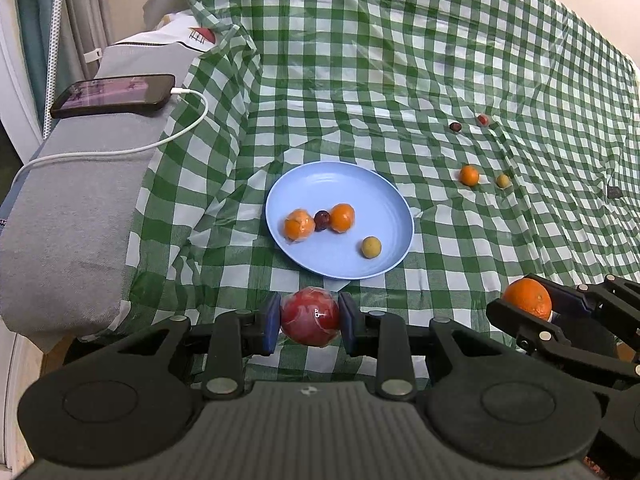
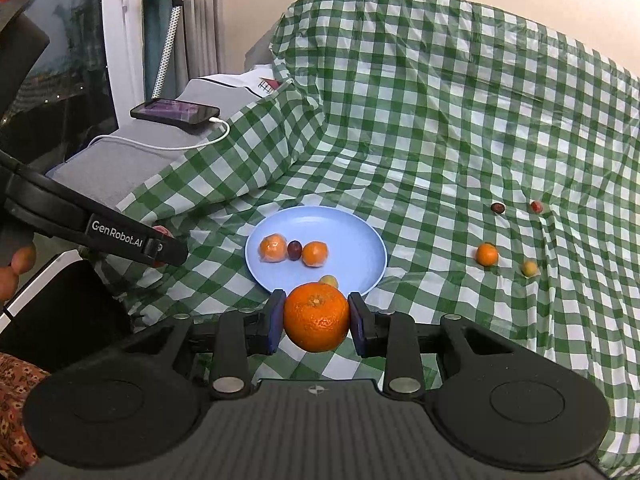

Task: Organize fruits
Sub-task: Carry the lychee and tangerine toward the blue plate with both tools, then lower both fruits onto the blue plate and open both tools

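Beyond both sets of jaws, at about twelve o'clock and lower down, lies the round pale-blue plastic plate (image 1: pixel 340 184) on the green-and-white checked plastic cloth (image 1: pixel 400 60); that is the relation the next move turns on.

The left gripper (image 1: pixel 310 322) pinches a round red fruit wrapped in clear film (image 1: pixel 310 320), its blue pads pressed on the fruit's two sides. In the left wrist view the plate's near rim sits just past this fruit, so I judge the left hand the nearer.

The right gripper (image 2: pixel 317 318) clamps a large round orange (image 2: pixel 317 317) the same way. From its camera the plate also lies at twelve o'clock, a touch to eleven.

Both held fruits are near-spheres with no long axis. The orange's stem dimple faces up toward the camera; the red fruit carries a small white mark facing the lens.

On the plate already rest two film-wrapped small oranges (image 1: pixel 299 225) with a dark plum (image 1: pixel 321 220) between them and a yellow-green fruit (image 1: pixel 371 247) apart at four o'clock. Four small fruits wait on the cloth at about two o'clock.
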Motion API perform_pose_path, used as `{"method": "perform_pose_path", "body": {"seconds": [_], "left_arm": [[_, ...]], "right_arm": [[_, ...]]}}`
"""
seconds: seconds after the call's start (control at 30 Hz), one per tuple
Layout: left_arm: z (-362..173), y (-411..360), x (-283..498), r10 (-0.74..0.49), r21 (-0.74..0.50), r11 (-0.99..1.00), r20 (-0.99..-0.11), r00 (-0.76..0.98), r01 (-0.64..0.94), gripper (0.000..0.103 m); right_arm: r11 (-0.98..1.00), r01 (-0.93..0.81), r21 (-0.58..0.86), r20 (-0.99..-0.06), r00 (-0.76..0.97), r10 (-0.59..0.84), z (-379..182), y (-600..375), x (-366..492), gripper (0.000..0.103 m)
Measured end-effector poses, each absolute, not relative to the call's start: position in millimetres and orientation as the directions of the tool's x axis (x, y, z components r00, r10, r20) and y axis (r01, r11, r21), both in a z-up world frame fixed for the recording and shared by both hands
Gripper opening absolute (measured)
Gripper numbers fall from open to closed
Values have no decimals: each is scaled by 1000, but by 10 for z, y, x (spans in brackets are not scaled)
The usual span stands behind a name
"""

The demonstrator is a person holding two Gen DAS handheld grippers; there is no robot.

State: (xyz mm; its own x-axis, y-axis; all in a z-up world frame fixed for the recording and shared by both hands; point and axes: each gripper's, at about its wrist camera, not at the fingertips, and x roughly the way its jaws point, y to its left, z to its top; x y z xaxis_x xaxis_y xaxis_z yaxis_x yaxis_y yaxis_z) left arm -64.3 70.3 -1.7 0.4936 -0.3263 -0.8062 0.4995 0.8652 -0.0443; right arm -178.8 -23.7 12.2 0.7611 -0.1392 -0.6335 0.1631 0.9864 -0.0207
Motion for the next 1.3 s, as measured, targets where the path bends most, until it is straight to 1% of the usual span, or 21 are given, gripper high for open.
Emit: {"method": "perform_pose_path", "body": {"seconds": [0.5, 0.8, 1.07, 1.3], "left_arm": [[-71, 698, -552, -322, -49, 866, -816, 480, 498, 34], [-90, 628, -342, -318, -50, 870, -818, 480, 491, 34], [-128, 369, -17, -316, -42, 866, -818, 480, 498, 34], [-317, 102, 323, -299, -28, 859, -837, 458, 510, 34]], "right_arm": [[987, 158, -13, -658, 742, -128, 64, -269, -1710, 35], [986, 169, -15, -671, 729, -135, -3, -361, -1567, 35], [985, 169, -22, -682, 718, -138, -126, -469, -1236, 35], [985, 169, -13, -710, 692, -128, -317, -602, -856, 35]]}}
